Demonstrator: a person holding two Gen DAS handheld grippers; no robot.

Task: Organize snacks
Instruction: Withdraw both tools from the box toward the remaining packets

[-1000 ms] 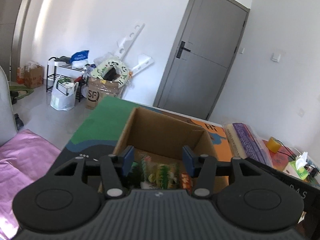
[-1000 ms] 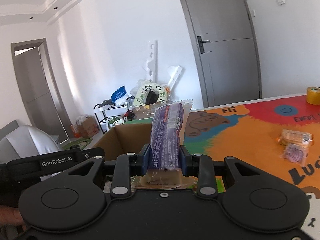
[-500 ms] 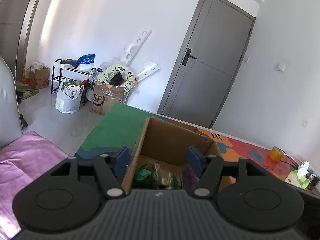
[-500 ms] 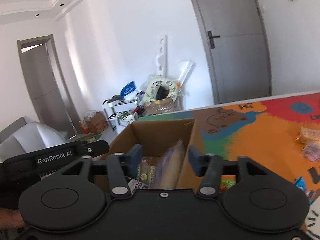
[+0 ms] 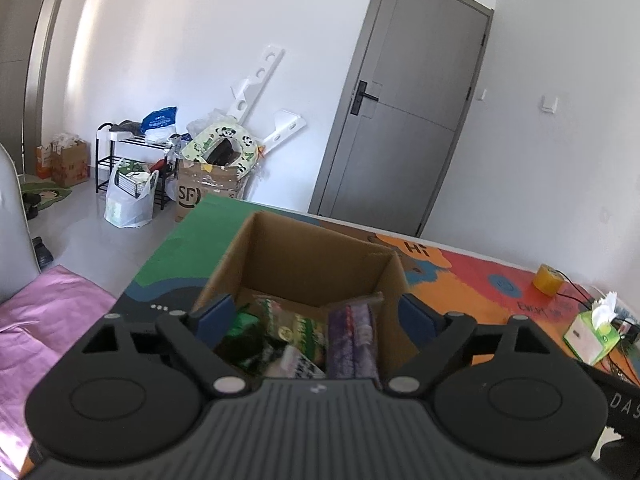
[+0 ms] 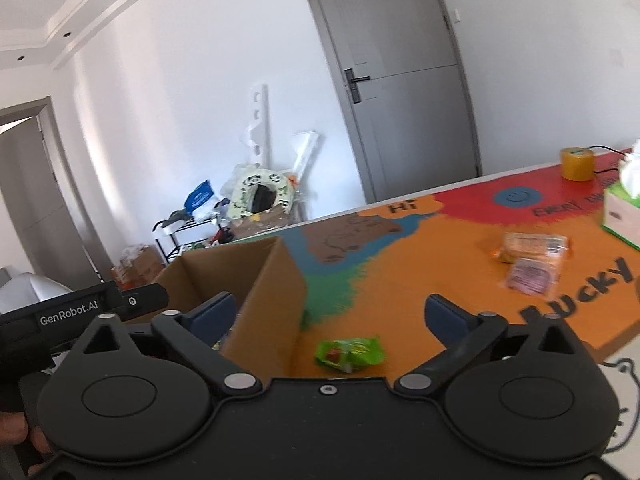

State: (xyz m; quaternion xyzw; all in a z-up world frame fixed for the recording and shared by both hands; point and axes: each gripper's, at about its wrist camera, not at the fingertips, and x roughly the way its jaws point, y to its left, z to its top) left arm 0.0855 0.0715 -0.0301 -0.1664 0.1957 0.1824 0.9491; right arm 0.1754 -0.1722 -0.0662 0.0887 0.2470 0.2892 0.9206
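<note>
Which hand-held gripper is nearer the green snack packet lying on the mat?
Right. The right hand-held gripper hangs open just above the green packet; the left hand-held gripper is over the box.

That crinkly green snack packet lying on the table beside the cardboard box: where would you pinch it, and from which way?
Probably across the middle of the green snack packet, coming down from above with the right gripper. It lies flat and its sides are clear, though the cardboard box stands close on its left.

The cardboard box (image 6: pixel 260 292) walls the left; bare bench (image 6: pixel 400 280) lies open around the green packet (image 6: pixel 350 354).
</note>
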